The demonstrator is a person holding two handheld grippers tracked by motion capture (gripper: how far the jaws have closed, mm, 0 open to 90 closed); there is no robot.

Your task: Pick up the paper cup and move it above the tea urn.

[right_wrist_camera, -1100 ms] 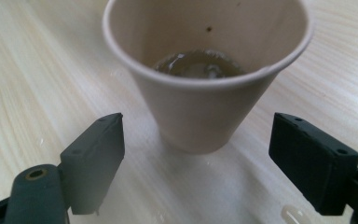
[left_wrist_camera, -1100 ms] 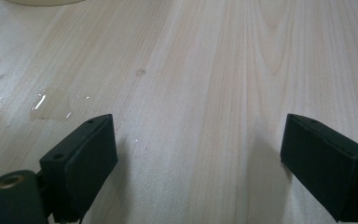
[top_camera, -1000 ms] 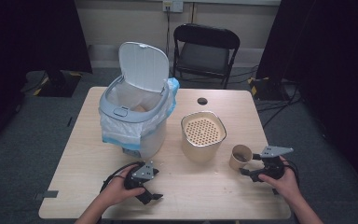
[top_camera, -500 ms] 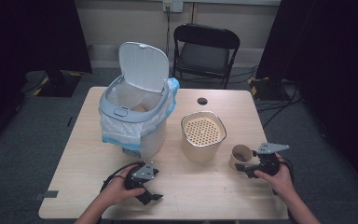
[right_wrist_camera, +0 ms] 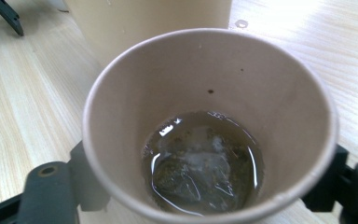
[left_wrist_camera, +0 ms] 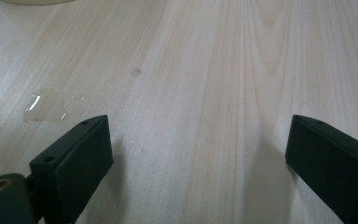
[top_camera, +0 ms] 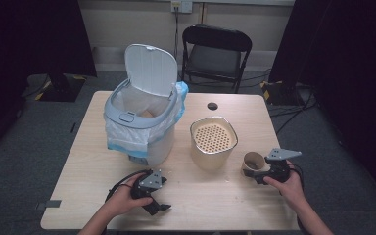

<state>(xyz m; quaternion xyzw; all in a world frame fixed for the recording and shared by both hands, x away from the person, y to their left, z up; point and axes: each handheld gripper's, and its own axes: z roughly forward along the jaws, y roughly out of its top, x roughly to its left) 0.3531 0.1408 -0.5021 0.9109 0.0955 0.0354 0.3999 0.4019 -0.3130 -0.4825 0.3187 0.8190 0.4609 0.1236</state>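
While the right gripper (top_camera: 260,175) has just been closing its jaws around the paper cup (right_wrist_camera: 209,126) at the table's (top_camera: 200,200) near right, a hard squeeze could buckle it and spill the tea-bag liquid; the left gripper (top_camera: 155,201) rests released, jaws just opening, empty.

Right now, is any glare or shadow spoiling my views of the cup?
Right gripper view: paper cup sharp, glints on the liquid, bright washout on the table top right. High view: even light, dark surroundings, cup small. Left gripper view: soft claw shadows, shiny puddle.
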